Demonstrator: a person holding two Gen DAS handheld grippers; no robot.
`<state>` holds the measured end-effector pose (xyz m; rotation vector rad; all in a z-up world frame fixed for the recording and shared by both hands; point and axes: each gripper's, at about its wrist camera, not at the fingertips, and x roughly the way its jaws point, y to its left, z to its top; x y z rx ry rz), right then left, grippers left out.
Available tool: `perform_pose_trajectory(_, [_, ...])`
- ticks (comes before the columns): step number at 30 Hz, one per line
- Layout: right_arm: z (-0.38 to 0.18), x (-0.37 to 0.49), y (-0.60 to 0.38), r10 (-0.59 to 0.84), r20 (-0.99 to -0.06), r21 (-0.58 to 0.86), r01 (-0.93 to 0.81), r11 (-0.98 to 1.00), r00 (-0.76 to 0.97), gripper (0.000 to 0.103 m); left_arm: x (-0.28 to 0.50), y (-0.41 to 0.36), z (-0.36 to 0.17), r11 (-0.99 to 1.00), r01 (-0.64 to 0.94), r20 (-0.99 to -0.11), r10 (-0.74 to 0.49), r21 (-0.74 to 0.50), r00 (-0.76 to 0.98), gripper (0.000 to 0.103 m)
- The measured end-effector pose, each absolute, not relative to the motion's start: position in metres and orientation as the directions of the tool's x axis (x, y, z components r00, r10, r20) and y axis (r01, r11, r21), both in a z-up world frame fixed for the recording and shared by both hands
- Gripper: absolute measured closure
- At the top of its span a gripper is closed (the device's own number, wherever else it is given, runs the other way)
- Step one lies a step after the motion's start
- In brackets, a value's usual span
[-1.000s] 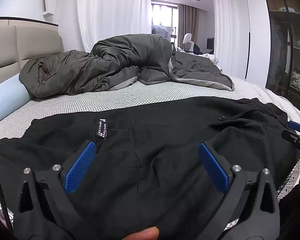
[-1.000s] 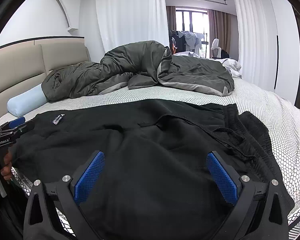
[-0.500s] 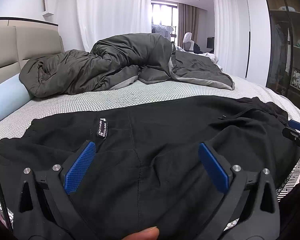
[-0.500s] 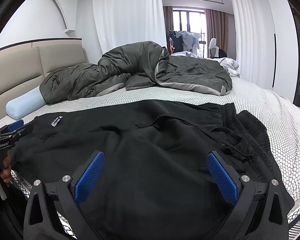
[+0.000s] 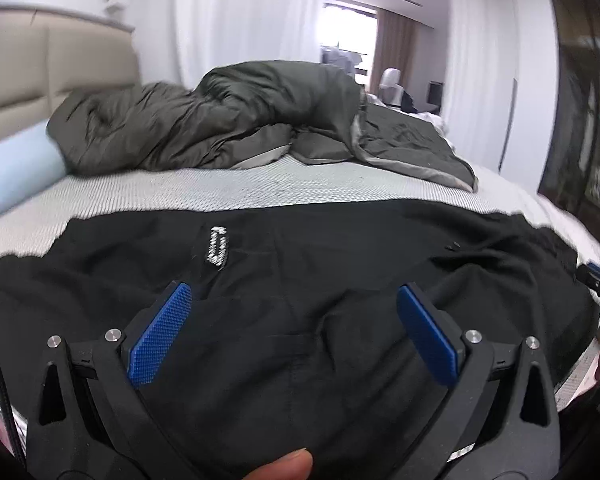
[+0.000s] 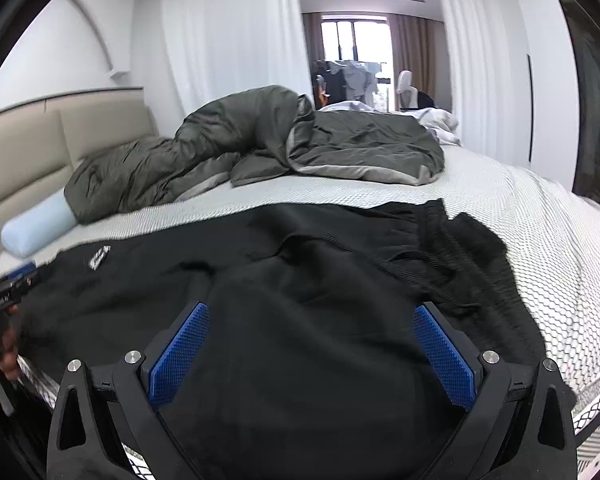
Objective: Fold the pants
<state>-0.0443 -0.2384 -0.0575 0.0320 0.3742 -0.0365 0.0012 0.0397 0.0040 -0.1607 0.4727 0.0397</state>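
Bed [image 6: 548, 240] under black pants [image 5: 300, 320] | soft, limp, light; grab waistband [image 6: 440, 232] and hem edges | left hand-held gripper [image 5: 296, 332], right hand-held gripper [image 6: 312, 352] both spread wide, empty

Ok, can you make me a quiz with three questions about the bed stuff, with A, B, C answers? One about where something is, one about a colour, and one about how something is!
1. Where is the light blue pillow?
A. by the headboard
B. on the pants
C. on the floor

2. What colour are the pants?
A. red
B. white
C. black

3. How are the left tongs?
A. shut on the pants
B. open
C. holding a pillow

Answers: 1 A, it lies beside the beige headboard. 2 C, the cloth spread over the bed is black. 3 B, the blue pads stand wide apart over the cloth.
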Motion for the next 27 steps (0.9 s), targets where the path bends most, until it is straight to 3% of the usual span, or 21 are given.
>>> perform_pose_trajectory(4, [-0.036,-0.049,-0.271,-0.049,-0.363,0.049,0.072,0.996,0.931,0.000,-0.011,0.072,0.011,0.959,-0.148,-0.469,0.017,-0.243,0.883,0.001])
perform_pose_trajectory(12, [-0.016,-0.072,-0.313,-0.169,-0.376,-0.090,0.146,0.985,0.911,0.000,-0.071,0.171,0.007,0.826,-0.457,-0.543,0.229,-0.332,0.808,0.001])
perform_pose_trajectory(18, [-0.032,-0.082,-0.327,-0.179,-0.427,-0.067,0.166,0.984,0.886,0.000,-0.110,0.241,-0.016,0.704,-0.556,-0.599,0.230,-0.442,0.767,0.002])
perform_pose_trajectory(23, [-0.053,-0.091,-0.322,-0.167,-0.471,-0.037,0.170,0.985,0.866,0.000,-0.125,0.270,-0.035,0.669,-0.563,-0.634,0.175,-0.484,0.753,0.025])
perform_pose_trajectory(27, [-0.064,-0.095,-0.321,-0.135,-0.488,0.020,0.165,0.986,0.862,0.000,-0.114,0.285,-0.053,0.653,-0.555,-0.666,0.103,-0.515,0.739,0.036])
